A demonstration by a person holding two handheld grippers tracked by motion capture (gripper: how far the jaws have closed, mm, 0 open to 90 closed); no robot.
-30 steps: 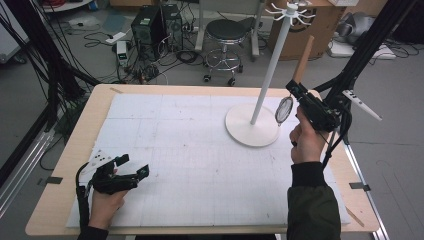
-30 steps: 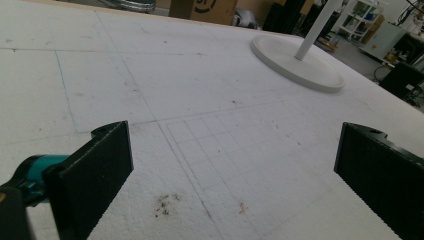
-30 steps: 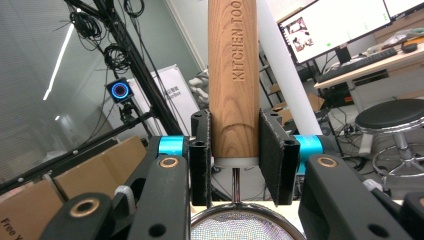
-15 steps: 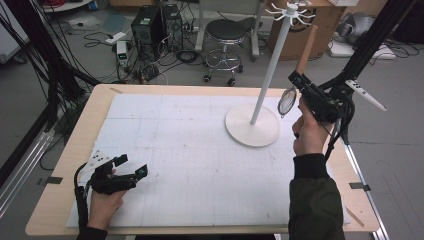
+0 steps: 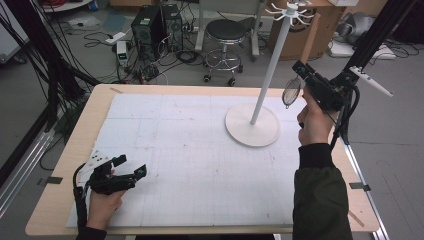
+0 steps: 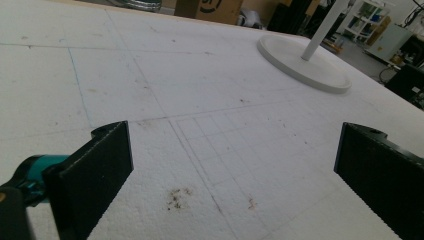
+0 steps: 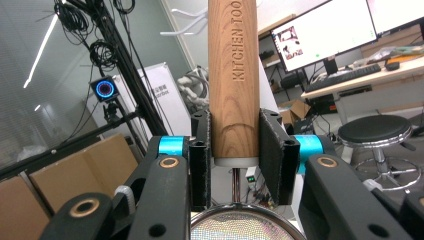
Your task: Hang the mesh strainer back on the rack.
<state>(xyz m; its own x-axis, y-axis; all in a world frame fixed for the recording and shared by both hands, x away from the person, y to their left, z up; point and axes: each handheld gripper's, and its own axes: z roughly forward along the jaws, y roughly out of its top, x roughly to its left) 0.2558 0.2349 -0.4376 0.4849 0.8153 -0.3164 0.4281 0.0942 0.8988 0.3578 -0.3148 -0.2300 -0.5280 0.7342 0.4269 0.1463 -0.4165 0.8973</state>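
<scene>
far left of the high view: the person's left hand [image 5: 102, 202] rests on the near left corner of the white foam sheet w/ faint grid lines [image 5: 175, 150], which covers most of the light wooden table [image 5: 60, 165]. it holds the black left gripper [image 5: 131, 166] low, jaws pointing right across the sheet. in the left gripper view the two black ribbed jaws stand wide apart w/ nothing btwn them, just bare foam w/ a few brown specks; a teal part shows by the left jaw.

mid table: sheet bare. right of centre stands the white round-based hanger stand [image 5: 252, 125], its thin white pole rising to a crown of small hooks at top. the same base and pole foot show far off in the left gripper view [image 6: 305, 62].

right: the person's right hand [image 5: 312, 122], in a dark green sleeve w/ black cuff, is raised off the table just right of the stand's base. it holds the black right gripper [image 5: 300, 75] up in the air, near the pole but apart from it. its jaws are clamped on the light wooden handle of a small round metal mesh strainer [image 5: 290, 92]; the mesh bowl hangs below the jaws, beside the pole. in the right gripper view the handle [image 7: 234, 75] stands upright btwn the pads, stamped "kitchen too…", w/ the mesh rim at the bottom edge and blue bands either side of the jaws.
</scene>
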